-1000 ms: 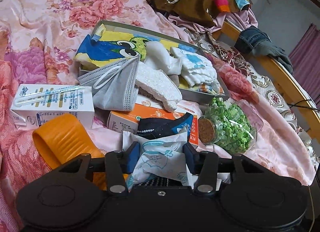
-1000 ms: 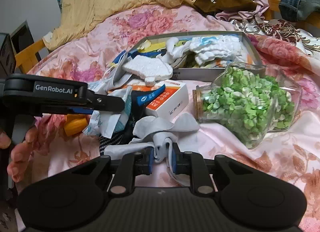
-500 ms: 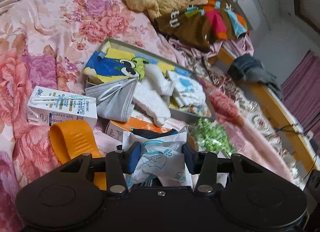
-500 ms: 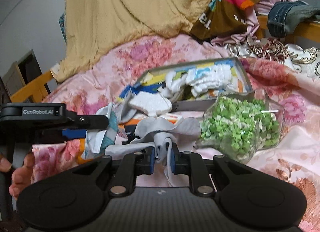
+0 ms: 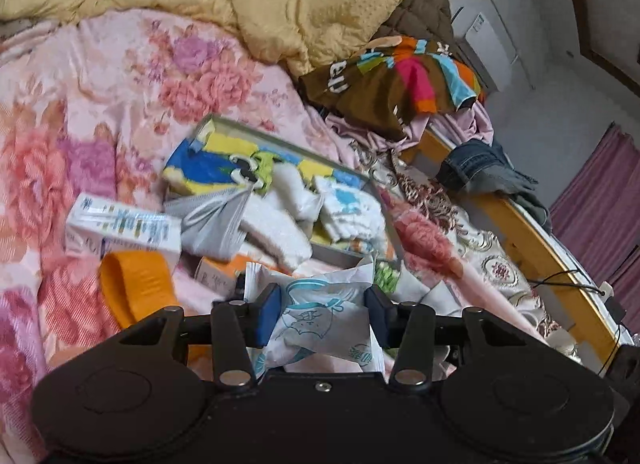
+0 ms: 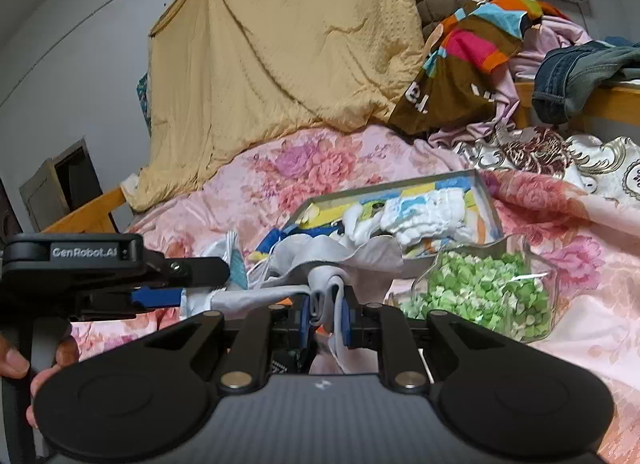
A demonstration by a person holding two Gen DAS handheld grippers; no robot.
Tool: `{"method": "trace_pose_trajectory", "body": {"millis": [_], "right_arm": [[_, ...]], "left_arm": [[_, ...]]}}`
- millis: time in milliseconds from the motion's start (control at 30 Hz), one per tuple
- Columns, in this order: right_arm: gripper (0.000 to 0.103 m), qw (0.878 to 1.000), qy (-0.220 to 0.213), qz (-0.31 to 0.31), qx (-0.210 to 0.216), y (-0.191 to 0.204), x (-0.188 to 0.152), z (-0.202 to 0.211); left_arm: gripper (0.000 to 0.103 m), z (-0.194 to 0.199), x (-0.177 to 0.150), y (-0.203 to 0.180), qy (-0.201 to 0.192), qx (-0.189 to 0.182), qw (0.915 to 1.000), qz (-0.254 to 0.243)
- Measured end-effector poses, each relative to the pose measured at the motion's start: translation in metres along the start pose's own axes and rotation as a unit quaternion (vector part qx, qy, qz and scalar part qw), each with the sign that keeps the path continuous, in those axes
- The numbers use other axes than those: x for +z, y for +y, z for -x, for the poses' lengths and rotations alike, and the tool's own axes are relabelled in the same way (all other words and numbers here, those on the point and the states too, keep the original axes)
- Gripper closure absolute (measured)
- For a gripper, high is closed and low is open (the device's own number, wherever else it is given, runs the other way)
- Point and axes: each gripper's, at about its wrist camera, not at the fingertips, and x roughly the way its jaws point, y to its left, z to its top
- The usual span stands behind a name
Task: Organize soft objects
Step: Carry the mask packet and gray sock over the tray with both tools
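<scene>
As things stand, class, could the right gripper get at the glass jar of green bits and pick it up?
Probably not yet. The right gripper is shut on a grey cloth, so its jaws are occupied. The jar lies close on its right with nothing across the path; once the cloth is released, reaching it looks feasible.

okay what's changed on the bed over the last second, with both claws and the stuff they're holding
Both claws rose, tilting their views up. The left claw lifted its white printed packet; the right claw lifted its grey cloth off the bedspread. Neither grip changed. The tray and glass jar stayed put.
</scene>
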Motion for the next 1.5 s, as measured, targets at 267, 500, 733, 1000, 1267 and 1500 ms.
{"method": "trace_pose_trajectory", "body": {"millis": [267,500,733,1000,1267,1500], "right_arm": [[0.086,0.999,-0.023,-0.009,-0.025,-0.008,0.016,0.006],[0.086,0.997,-0.047,0.028,-0.045,-0.011,0.049,-0.023],[0.086,0.996,-0.052,0.041,-0.058,-0.040,0.082,-0.086],[0.086,0.996,-0.060,0.025,-0.055,-0.073,0.099,-0.145],[0.086,0.997,-0.042,-0.027,-0.051,-0.109,0.102,-0.175],[0.085,0.998,-0.022,-0.047,-0.039,-0.126,0.104,-0.193]], "left_arm": [[0.054,-0.013,0.014,-0.020,-0.023,0.005,0.9996,-0.016],[0.054,-0.034,0.038,-0.022,-0.038,0.019,0.9990,-0.016],[0.053,-0.067,0.072,-0.018,-0.038,0.034,0.9984,-0.025],[0.053,-0.127,0.102,-0.017,-0.034,0.047,0.9967,-0.057],[0.053,-0.190,0.122,-0.010,-0.027,0.062,0.9965,-0.049],[0.053,-0.225,0.132,-0.010,-0.015,0.085,0.9951,-0.046]]}}
